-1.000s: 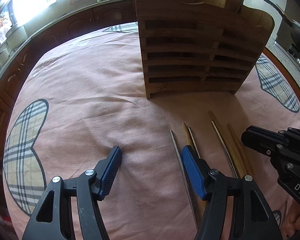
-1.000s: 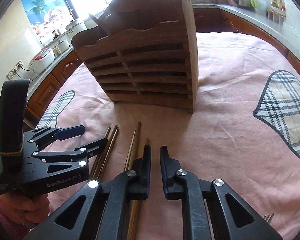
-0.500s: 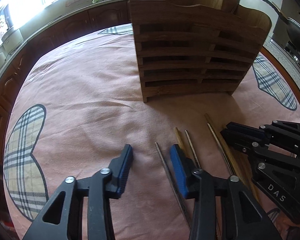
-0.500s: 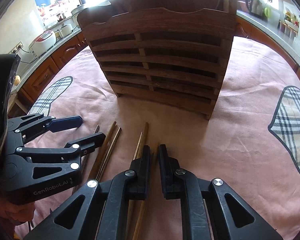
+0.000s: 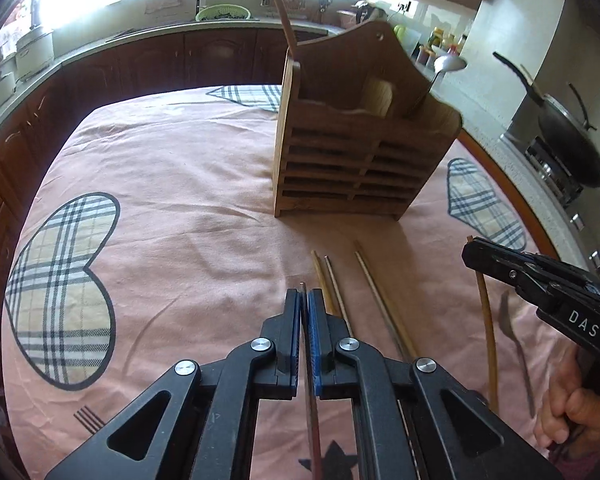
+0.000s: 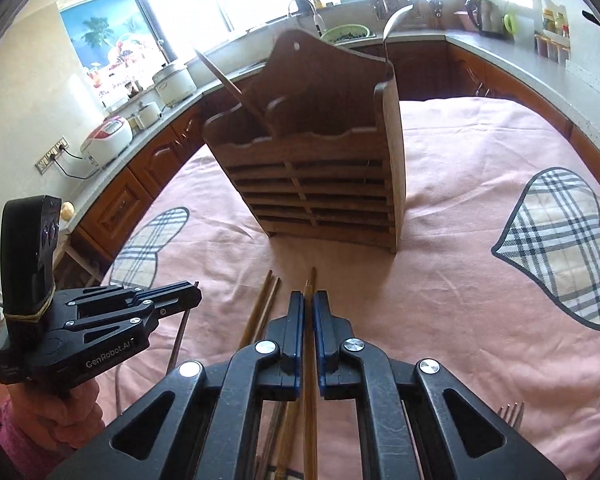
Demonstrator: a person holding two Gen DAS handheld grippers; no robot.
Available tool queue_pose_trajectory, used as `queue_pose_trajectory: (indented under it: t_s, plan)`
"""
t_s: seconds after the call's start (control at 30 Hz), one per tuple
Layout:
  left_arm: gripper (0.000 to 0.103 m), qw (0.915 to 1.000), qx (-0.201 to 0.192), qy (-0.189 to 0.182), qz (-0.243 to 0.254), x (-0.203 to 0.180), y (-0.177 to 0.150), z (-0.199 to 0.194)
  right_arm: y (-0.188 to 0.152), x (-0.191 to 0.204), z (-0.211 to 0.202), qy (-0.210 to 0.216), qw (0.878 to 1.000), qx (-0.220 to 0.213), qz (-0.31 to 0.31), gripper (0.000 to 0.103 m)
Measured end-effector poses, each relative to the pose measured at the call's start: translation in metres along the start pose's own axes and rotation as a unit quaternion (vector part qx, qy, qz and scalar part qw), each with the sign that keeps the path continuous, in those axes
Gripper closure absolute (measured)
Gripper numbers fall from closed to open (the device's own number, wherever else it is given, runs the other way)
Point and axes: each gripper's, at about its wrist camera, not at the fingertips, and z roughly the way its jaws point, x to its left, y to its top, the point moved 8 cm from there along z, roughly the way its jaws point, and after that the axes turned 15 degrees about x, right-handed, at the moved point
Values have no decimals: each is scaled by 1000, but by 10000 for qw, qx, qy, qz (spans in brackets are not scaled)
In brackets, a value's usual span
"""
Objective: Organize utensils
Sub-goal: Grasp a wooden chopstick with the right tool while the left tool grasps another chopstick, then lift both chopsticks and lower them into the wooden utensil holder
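Matt slatted wooden rack [image 5: 352,168] on soft pink cloth [image 5: 172,208]; black plastic fingers [image 5: 292,320].

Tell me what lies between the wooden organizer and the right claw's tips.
In the right wrist view, only bare pink tablecloth separates the wooden organizer from the right claw, apart from the gripped chopstick's tip.
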Motion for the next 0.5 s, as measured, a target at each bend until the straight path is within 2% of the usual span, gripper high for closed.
queue_pose_trajectory:
  t_s: [0.1, 0.5]
  plan:
    - [100, 9996, -232, -150, -63, 2, -10, -33, 5, 9, -23, 86, 9997, -222, -15, 98]
    - [100, 9956, -909, -247, -15, -6, -61, -136, -2, 22, -94, 29, 9960, -890, -13, 98]
